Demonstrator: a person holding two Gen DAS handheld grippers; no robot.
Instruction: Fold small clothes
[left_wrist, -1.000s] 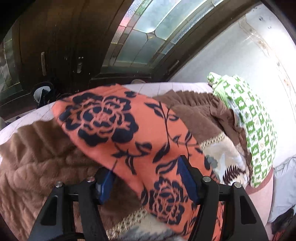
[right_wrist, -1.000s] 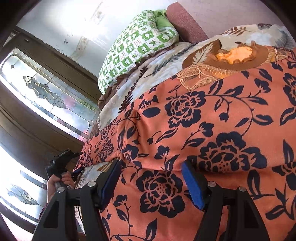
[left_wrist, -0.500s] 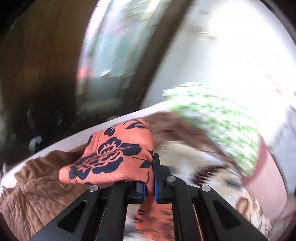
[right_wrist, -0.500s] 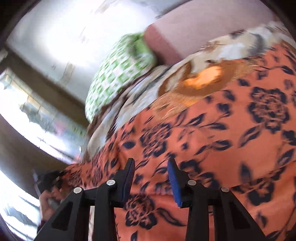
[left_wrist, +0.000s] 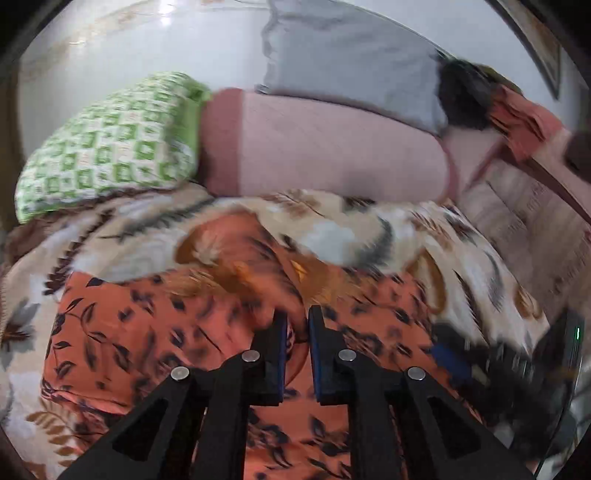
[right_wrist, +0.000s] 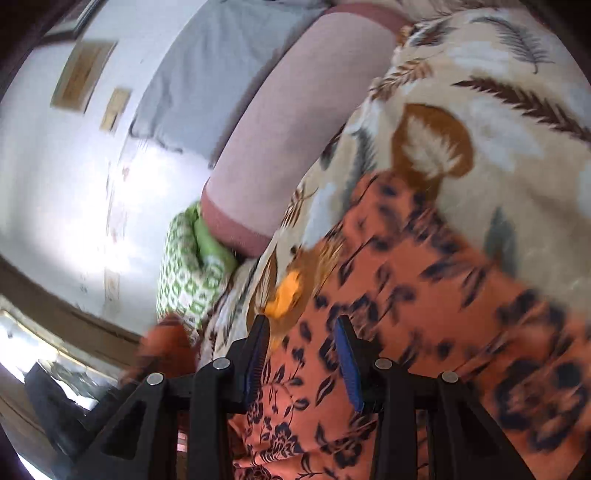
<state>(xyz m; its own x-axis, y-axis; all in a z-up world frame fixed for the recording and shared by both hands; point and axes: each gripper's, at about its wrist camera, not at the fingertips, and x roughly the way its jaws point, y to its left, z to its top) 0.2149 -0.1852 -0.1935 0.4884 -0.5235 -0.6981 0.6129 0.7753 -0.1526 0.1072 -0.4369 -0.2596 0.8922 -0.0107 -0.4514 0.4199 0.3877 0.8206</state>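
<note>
on the bed, a leaf-print blanket (left_wrist: 369, 229) under a pink bolster (left_wrist: 325, 147) and a green checked pillow (left_wrist: 107, 147). across the blanket lies my orange flowered cloth (left_wrist: 122, 332), the small garment i am folding, part of it doubled back on itself on the left of the left view.

my left tongs (left_wrist: 295, 325) have just eased a touch apart and stand almost shut, with a pinch of the orange cloth between the blue pads; the picture is smeared there, but i read it as a hold. my right tongs (right_wrist: 301, 332) have just opened slightly and stand partly open over the same cloth, which lies between and below the pads; they do not look to be pressing it.

the risks as i judge them: with the left pads loosening, the pinched edge could slip out mid-fold and the layer fall crooked. the right tongs, gripping nothing, leave that side free to drag, and either pair could catch the blanket along with the cloth.
</note>
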